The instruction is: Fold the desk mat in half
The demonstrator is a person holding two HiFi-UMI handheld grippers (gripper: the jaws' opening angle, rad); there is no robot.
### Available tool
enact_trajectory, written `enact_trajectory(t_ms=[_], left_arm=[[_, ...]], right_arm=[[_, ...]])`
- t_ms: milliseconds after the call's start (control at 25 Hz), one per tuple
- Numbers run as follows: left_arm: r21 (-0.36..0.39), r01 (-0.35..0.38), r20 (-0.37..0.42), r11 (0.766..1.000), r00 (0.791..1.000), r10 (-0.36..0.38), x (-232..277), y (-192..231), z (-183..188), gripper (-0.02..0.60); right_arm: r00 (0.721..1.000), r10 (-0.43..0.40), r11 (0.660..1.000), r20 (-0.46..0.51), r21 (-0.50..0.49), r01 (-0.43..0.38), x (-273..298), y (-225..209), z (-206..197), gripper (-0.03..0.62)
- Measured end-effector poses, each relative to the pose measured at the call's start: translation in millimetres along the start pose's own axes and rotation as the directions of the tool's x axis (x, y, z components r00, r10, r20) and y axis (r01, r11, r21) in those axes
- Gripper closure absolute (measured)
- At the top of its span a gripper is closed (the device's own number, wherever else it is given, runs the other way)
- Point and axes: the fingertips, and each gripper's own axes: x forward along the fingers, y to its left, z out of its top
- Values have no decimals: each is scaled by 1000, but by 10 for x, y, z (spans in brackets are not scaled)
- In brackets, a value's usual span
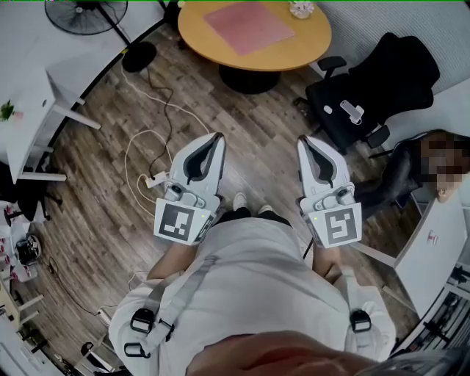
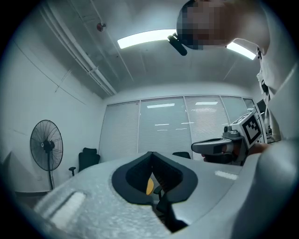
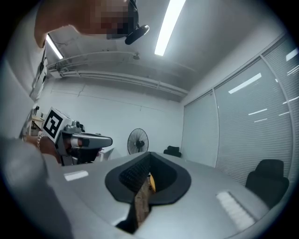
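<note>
**Desk:** How did the tongs stand when the frame was taken?

**Operator:** Both were pinched closed on nothing. My left gripper (image 1: 217,138), a grey two-jaw shell with black pads, had its tips pressed together. My right gripper (image 1: 303,140) matched it, tips meeting, with only a sliver of floor showing lower down between the jaws. They sat side by side and level in front of the holder's white shirt (image 1: 242,279), pointing ahead and apart from each other.

**Desk:** And the mat?

**Operator:** The pink rectangular desk mat (image 1: 248,27) lay flat and unfolded on the round wooden table (image 1: 301,48), well ahead of both grippers and touched by neither. A small white object (image 1: 301,9) sat at the table's far edge; I could not tell what it was.

**Desk:** What else was in view?

**Operator:** There was brown wood-plank floor (image 1: 250,117) beneath the jaws. A white cable (image 1: 125,160) looped to a white power strip (image 1: 156,178) beside the left gripper. A black swivel office chair (image 1: 374,88) stood right of the table and a black standing fan (image 1: 87,15) to its left.
</note>
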Motion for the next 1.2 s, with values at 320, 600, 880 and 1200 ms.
enact_trajectory(t_ms=[320,600,880,1200], left_arm=[[-2,10,0,1000,1000,-10,62,220,-10,577],[-9,3,-6,1000,1000,-3,185,390,-77,577],[-11,-3,-21,1000,1000,2,444,544,-176,578],[-8,13,-27,1000,1000,-13,893,734,-234,578]], right_arm=[[1000,14,1000,-19,6,-14,241,87,-50,589],[999,25,1000,-28,10,-25,462,48,-124,589],[999,40,999,-35,8,-40,745,-147,-204,589],[999,41,999,-36,15,-40,1080,-453,-261,589]])
